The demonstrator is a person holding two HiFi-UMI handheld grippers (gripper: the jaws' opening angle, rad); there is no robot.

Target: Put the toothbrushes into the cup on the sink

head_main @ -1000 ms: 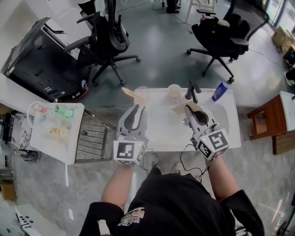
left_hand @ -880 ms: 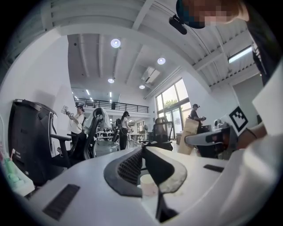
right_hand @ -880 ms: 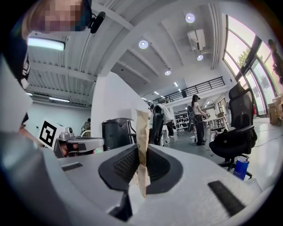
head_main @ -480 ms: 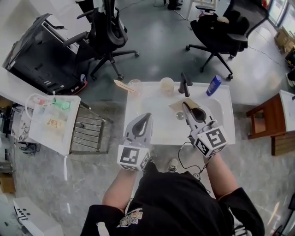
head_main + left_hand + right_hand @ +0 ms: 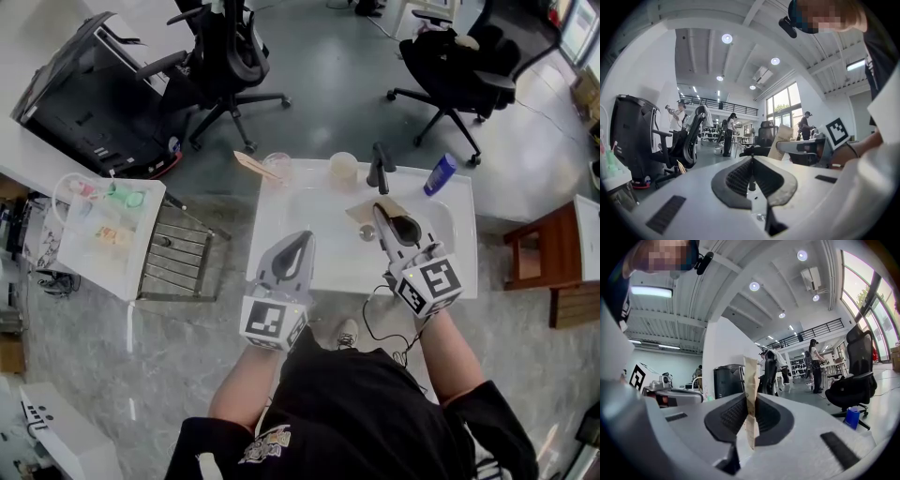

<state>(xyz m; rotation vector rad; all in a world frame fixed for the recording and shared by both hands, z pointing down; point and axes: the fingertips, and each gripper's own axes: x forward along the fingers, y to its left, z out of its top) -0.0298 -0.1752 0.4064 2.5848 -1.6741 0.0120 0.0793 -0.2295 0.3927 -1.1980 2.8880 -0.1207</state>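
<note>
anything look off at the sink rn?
Minor only. A tan packet at the clear cup leans far out past the sink's back left corner; can't tell if it sits inside. The right tongs pinch a second tan packet; the left tongs are shut, empty. No spills.

Left gripper jaws shut, empty; right gripper jaws clamped on tan packet

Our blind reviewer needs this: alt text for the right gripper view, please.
The right gripper has its jaws shut on a flat tan packet standing upright between them. Behind is a high-ceilinged office, with a black chair at right.
</note>
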